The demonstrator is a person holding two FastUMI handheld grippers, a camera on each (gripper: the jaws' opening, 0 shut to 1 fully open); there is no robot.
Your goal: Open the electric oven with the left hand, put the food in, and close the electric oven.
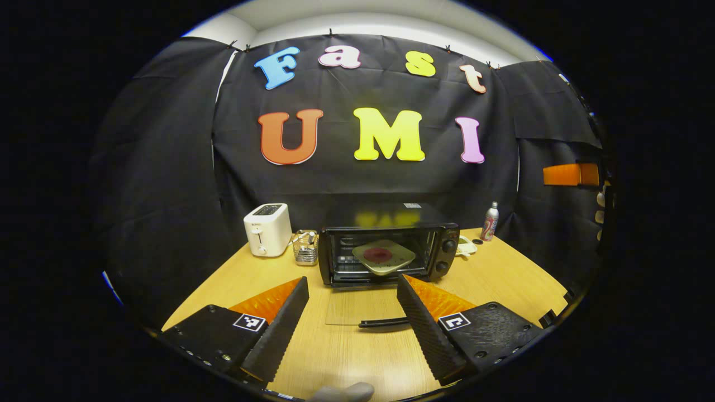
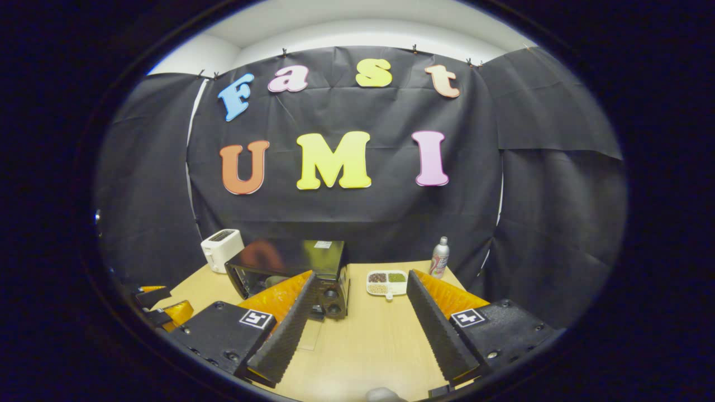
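- The oven (image 1: 389, 251) is standing at the far middle of the table (image 1: 503, 279), its glass door (image 1: 357, 306) lying open and flat toward the near side, handle (image 1: 384, 322) at the near edge.
- A plate (image 1: 383, 257) with dark red food (image 1: 378, 255) is sitting on the rack inside.
- The left gripper (image 1: 352, 318) is hovering spread wide just near the door, gripping nothing.
- The right gripper (image 2: 357, 315) is hanging wide apart too, empty, right of the oven (image 2: 290, 273).
- A toaster (image 1: 267, 229) and wire basket (image 1: 305, 247) are standing left of the oven.
- A can (image 1: 490, 221) is standing far right; a divided dish (image 2: 386, 282) is sitting between oven and can (image 2: 439, 257).
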